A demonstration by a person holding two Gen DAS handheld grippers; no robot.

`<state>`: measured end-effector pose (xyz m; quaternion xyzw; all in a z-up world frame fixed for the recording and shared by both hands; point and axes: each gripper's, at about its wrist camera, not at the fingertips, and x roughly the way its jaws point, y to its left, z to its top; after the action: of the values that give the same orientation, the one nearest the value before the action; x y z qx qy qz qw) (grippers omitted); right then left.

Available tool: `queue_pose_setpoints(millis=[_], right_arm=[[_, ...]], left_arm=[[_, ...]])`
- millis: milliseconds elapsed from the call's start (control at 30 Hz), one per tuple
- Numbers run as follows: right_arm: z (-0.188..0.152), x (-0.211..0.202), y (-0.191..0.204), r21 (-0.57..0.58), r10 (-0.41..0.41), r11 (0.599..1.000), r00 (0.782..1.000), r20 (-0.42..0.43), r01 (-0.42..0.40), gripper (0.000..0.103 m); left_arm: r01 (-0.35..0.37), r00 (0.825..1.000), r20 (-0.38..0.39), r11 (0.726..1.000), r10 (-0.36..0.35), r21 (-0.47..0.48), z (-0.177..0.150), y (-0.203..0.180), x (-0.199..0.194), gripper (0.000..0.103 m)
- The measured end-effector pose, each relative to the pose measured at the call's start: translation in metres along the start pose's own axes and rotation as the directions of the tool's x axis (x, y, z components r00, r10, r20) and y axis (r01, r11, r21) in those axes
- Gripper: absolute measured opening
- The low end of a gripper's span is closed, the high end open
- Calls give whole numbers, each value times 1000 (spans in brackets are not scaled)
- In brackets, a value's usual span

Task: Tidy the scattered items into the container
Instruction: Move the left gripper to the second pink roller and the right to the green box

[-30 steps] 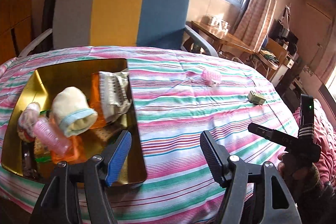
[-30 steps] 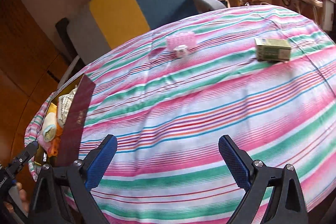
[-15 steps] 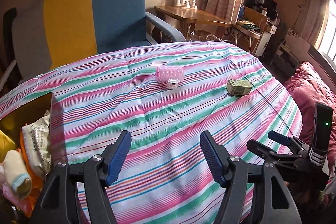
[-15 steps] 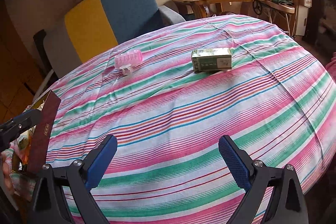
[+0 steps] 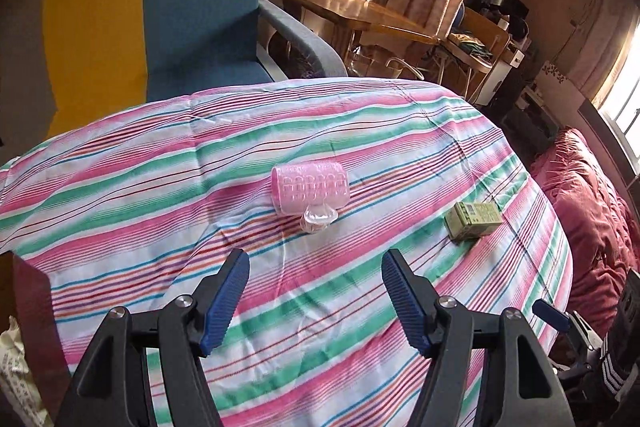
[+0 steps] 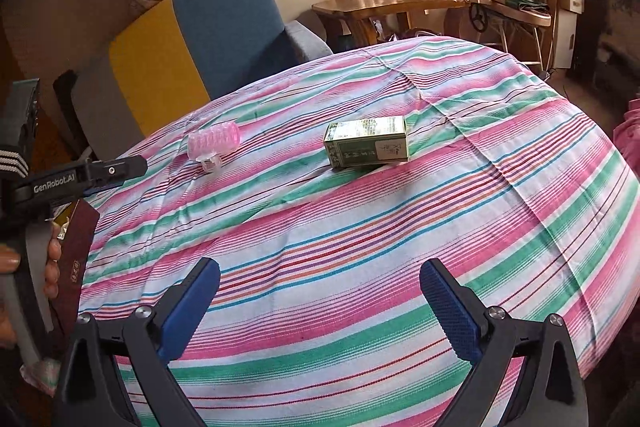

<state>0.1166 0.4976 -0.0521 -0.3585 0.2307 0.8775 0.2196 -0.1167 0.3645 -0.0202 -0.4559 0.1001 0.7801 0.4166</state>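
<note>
My left tool [image 5: 314, 301] hangs wide apart and empty above the striped table [image 5: 160, 187], both blue pads clear of the cloth. Straight ahead of it, a little beyond the fingertips, lies the pink hair roller [image 5: 309, 188] on its side, with a small clear cap-like piece [image 5: 318, 219] touching its near edge; I cannot tell whether that piece is joined to the roller or loose. Farther off to the tool's right sits the green box [image 5: 473, 220], well apart from the roller.

My right tool [image 6: 320, 307] is likewise spread wide and carries nothing. The green box [image 6: 367, 143] lies ahead of it and slightly right of centre, long side toward me. The roller [image 6: 215, 141] is ahead and to its left, nearer the other tool.

The container is behind and to the left of both tools; I see only its dark red wall [image 6: 74, 259] at the edge of the right view and a bit of patterned cloth [image 5: 14, 379] at the lower left corner of the left view.

I judge this to be the reach for the last loose items: left toward the roller, right toward the box. Next, each tool must go forward and down, straddle its item across the narrow side, and close gently, since the roller looks light and may roll away on the soft cloth.
</note>
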Motion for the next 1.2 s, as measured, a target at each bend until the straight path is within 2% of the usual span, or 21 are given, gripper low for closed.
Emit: queue_pose_setpoints(millis=[200,433,567,633,800,1033,1100,1133,1200], right_arm=[[15,11,-10,9,-8,1000,1000,10,8,102],[31,22,-31,57,-33,998,999,20,31,102],[35,26,-38,69,-49,996,999,20,48,102],[36,27,-40,70,-53,996,998,16,52,102],[39,30,-41,66,-55,996,998,19,54,102],[45,29,-44,74,-62,995,997,35,60,102],[45,26,-45,77,-66,995,997,41,63,102],[45,25,-45,78,-68,995,997,44,64,102],[45,22,-46,74,-70,995,996,47,67,102]], left_arm=[[7,1000,-18,1000,-7,8,27,7,35,73],[-28,1000,4,997,28,75,62,9,63,73],[16,1000,-20,995,-14,101,82,9,82,73],[65,996,-67,993,-59,99,86,10,94,73],[159,982,-117,983,-148,89,70,7,95,73],[287,950,-173,945,-260,158,14,-23,60,73],[294,948,-176,938,-263,182,-3,-32,48,73],[283,953,-166,939,-253,193,-10,-35,42,73],[275,955,-161,945,-248,178,-16,-35,35,73]])
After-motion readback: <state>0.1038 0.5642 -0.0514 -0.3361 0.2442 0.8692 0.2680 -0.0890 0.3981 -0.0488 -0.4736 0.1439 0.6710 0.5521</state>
